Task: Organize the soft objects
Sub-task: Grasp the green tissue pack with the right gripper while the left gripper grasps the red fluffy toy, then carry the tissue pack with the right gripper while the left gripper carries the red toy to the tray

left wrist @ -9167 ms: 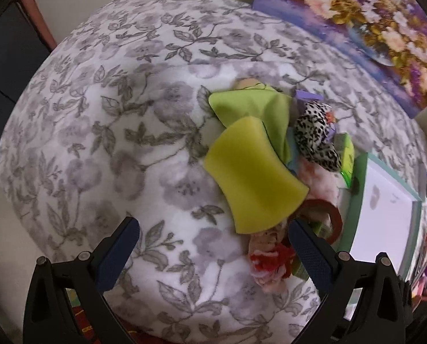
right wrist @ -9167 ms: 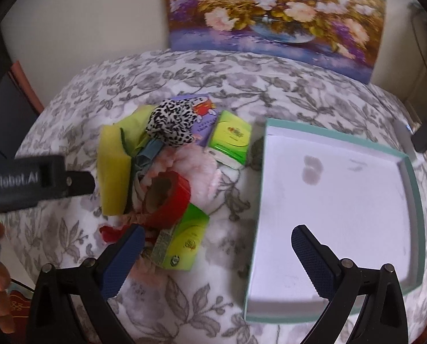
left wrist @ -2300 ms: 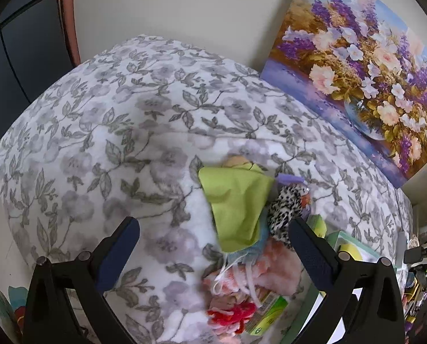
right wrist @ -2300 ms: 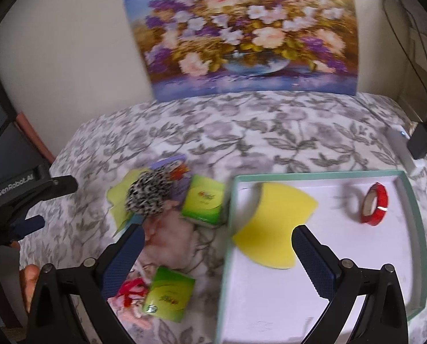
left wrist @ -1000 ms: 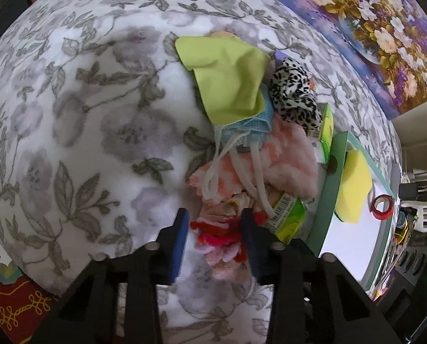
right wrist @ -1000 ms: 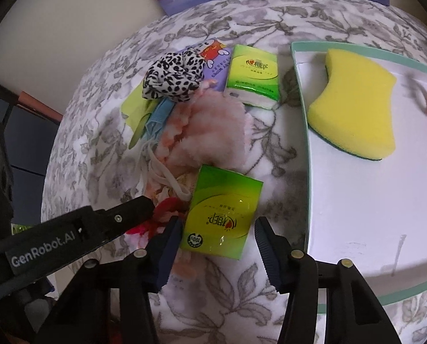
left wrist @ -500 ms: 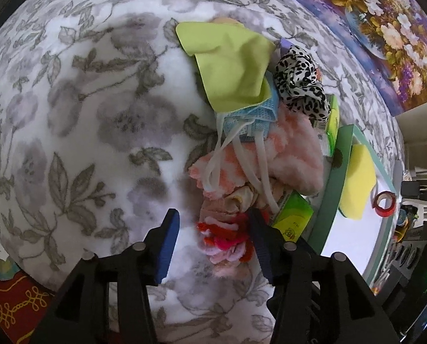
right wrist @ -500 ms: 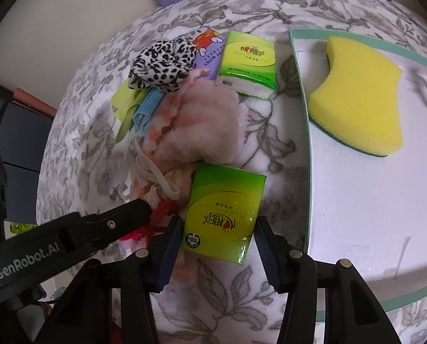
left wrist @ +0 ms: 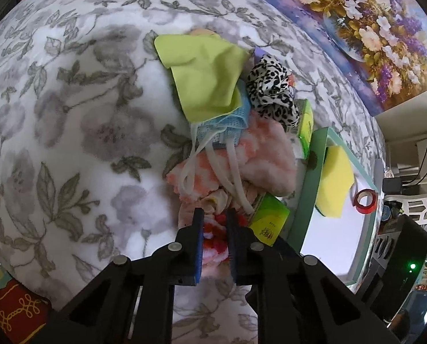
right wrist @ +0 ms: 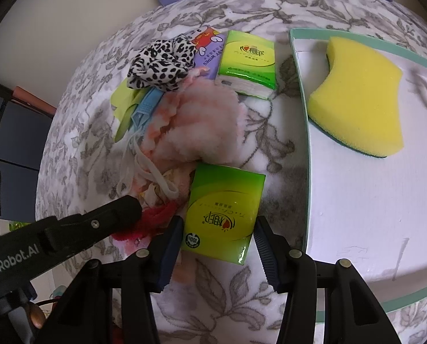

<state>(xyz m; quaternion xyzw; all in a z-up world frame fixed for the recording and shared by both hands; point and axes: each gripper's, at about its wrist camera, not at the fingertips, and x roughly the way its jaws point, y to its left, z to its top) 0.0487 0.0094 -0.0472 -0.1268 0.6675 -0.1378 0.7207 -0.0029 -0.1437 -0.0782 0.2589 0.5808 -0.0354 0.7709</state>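
Note:
A heap of soft things lies on the flowered blanket. At its near end my left gripper [left wrist: 215,225] points steeply down, its jaws closing, and the pads pinch a red and white fluffy piece [left wrist: 213,235]. One of its fingers [right wrist: 121,209] shows in the right wrist view. My right gripper [right wrist: 217,239] straddles a green tissue pack [right wrist: 223,212], with both pads against the pack's sides. A yellow sponge [right wrist: 359,97] and a red tape roll [left wrist: 365,200] lie in the teal-rimmed white tray [right wrist: 302,114].
In the heap are a lime cloth [left wrist: 205,80], a leopard-print scrunchie [left wrist: 271,94], a blue face mask [left wrist: 227,123] with white straps and a pink fluffy cloth [left wrist: 265,160]. A second green tissue pack [right wrist: 246,63] and a purple wipes pack [right wrist: 210,48] lie beside it. A flower painting [left wrist: 371,28] leans at the back.
The left jaws widened around the red and white fluffy piece, then closed tight on it. The right gripper has stayed astride the green tissue pack.

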